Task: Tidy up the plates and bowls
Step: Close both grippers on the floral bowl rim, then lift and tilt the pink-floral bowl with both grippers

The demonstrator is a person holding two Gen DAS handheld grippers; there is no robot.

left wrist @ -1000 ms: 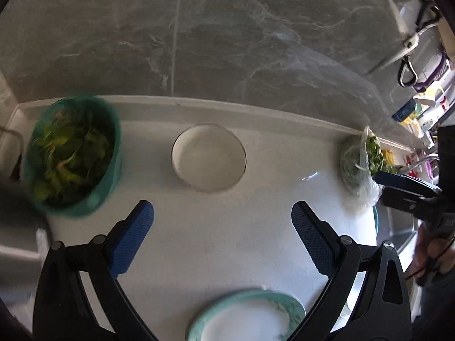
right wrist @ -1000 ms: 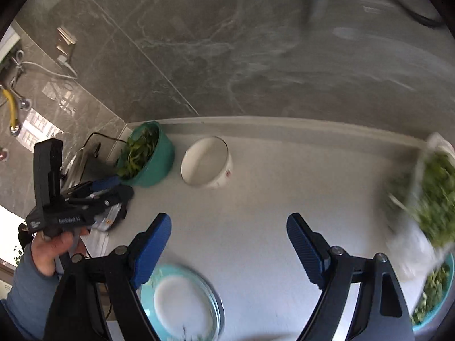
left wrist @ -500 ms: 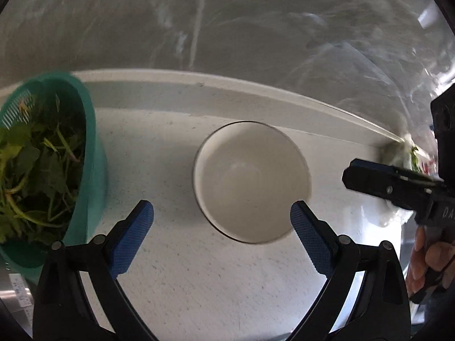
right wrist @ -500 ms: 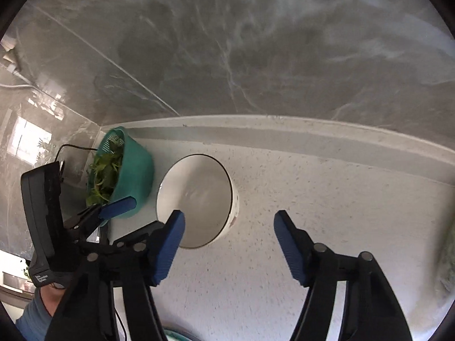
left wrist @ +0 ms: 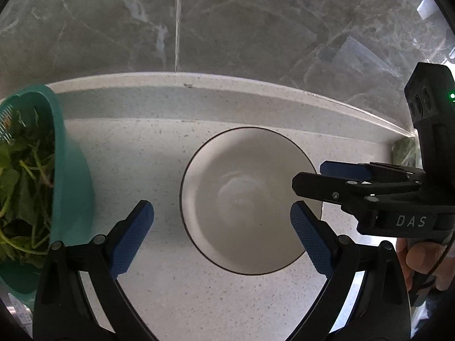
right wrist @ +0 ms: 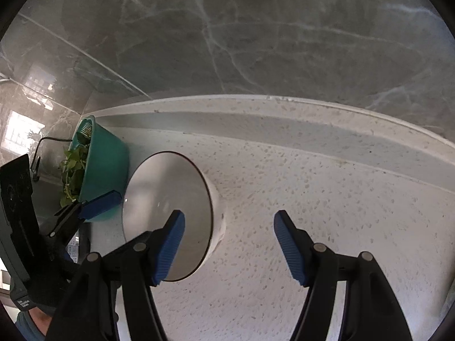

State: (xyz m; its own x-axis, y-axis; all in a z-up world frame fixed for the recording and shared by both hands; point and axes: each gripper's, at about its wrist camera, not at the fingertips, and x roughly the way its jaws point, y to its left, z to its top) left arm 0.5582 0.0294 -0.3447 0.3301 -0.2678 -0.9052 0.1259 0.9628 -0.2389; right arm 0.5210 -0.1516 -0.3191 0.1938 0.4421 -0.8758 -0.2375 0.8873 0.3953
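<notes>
An empty white bowl [left wrist: 247, 199] with a thin dark rim stands on the pale speckled counter [left wrist: 136, 153], near the back ledge. My left gripper [left wrist: 221, 236] is open just in front of it, with the bowl's near rim between the fingers. My right gripper [right wrist: 229, 245] is open at the bowl's right side [right wrist: 167, 216]; its left finger [right wrist: 167, 247] overlaps the bowl's rim and the right finger is over bare counter. In the left wrist view the right gripper [left wrist: 321, 174] reaches in from the right over the bowl's right edge.
A teal colander of leafy greens [left wrist: 37, 187] stands close to the left of the bowl; it also shows in the right wrist view [right wrist: 99, 170]. A grey marble wall [left wrist: 227, 28] rises behind the ledge. A bag of greens [left wrist: 403, 150] lies far right.
Both grippers have moved in toward the bowl, which now looks much larger. The right gripper has come over the bowl's right rim. The green-rimmed plate has left both views.
</notes>
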